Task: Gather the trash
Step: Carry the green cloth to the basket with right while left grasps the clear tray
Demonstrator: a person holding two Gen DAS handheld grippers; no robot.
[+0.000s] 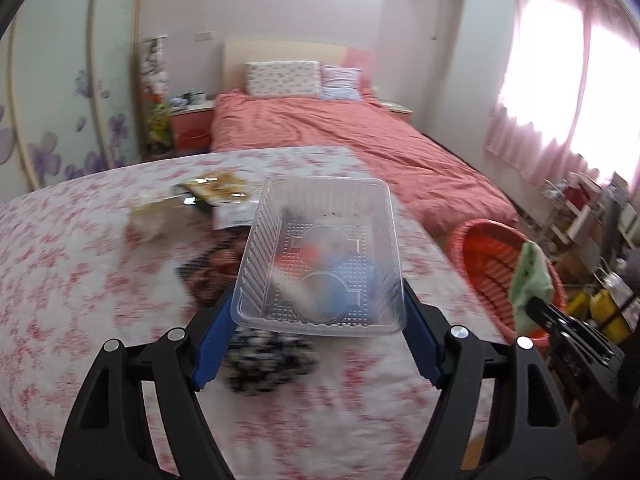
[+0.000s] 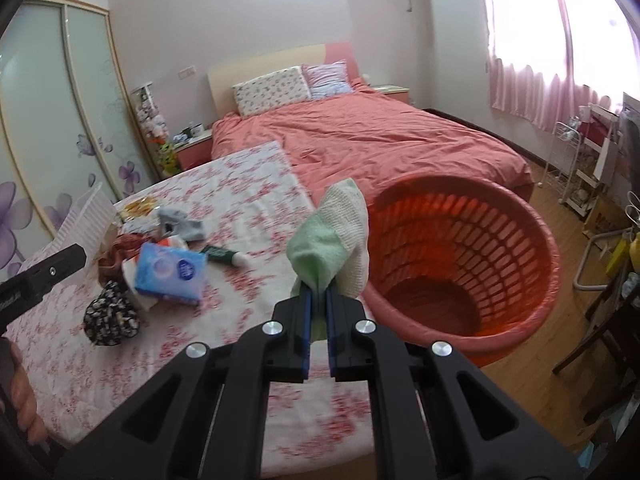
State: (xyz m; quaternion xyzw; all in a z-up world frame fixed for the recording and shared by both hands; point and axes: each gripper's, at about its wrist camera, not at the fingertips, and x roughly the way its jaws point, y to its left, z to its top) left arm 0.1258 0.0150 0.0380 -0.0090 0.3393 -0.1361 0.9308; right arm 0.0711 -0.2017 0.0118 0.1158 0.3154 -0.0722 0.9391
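Note:
My left gripper [image 1: 320,320] is shut on a clear ribbed plastic tray [image 1: 320,240], its blue pads pressing both long sides, and holds it above the floral-cloth table [image 1: 80,280]. The same tray [image 2: 86,220] shows at the far left of the right wrist view. A crumpled green and white cloth [image 2: 332,236] stands up from the tips of my right gripper [image 2: 318,296], which is shut on it. The cloth hangs by the table's right edge, just left of the red slatted basket [image 2: 460,248] on the floor. That basket [image 1: 492,256] and the cloth [image 1: 532,280] also appear in the left wrist view.
On the table lie a blue tissue pack [image 2: 170,272], a dark floral cloth bundle [image 2: 110,314], a green tube [image 2: 226,255], a grey item [image 2: 180,224] and a yellow wrapper [image 2: 136,206]. A bed [image 2: 380,136] stands behind. A wire rack [image 2: 576,160] and a chair [image 2: 600,320] stand on the right.

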